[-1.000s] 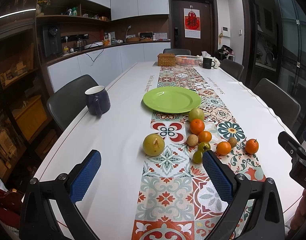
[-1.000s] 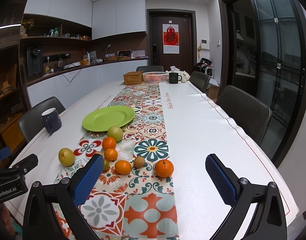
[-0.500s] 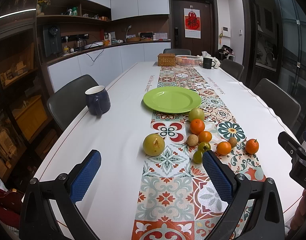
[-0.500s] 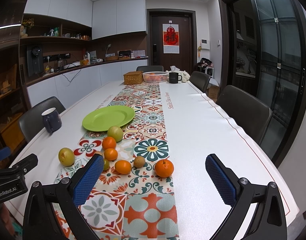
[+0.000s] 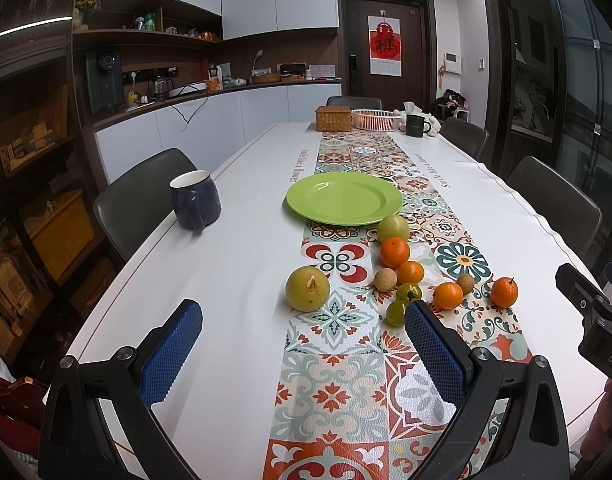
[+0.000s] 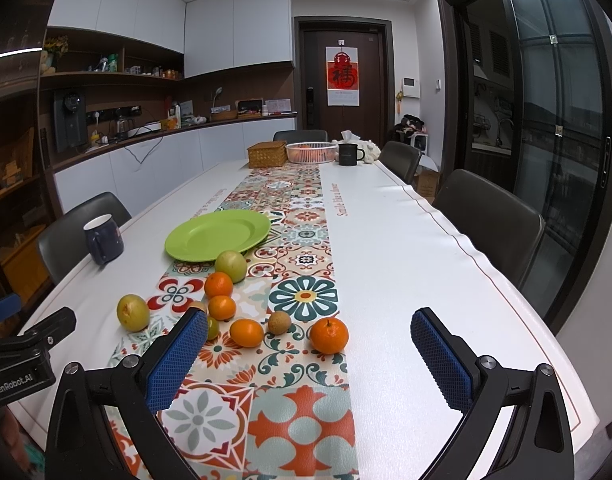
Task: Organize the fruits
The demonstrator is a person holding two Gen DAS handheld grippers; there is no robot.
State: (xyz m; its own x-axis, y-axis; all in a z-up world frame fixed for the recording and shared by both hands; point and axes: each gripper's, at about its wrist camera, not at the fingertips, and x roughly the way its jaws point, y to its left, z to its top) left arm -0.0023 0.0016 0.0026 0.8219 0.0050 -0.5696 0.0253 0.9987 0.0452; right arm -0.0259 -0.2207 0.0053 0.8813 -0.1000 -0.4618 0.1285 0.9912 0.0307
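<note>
Blue mug [image 5: 195, 199]: it sits near the left edge of the table [image 5: 234, 272], and we leave it there.
Left gripper [image 5: 302, 350]: we hold it wide open over the near end of the table, with nothing in it.
Big yellow fruit [image 5: 307, 288]: it lies at the left edge of the runner [image 5: 338, 384]. It looks heavy and round, so it may roll. We would pinch it across its fat middle.
Green plate [image 5: 344, 197]: it is bare, in the middle of the table, just behind the fruit. It looks like the home for them.
Small fruits: oranges, little green ones and brown ones lie close together on the runner. They look light and a bit soft, so we squeeze gently.
Orange with a stem [image 6: 329, 335]: it lies alone at the right edge of the runner, easy to reach.
Right gripper [image 6: 309, 354]: wide open too, holding nothing.
</note>
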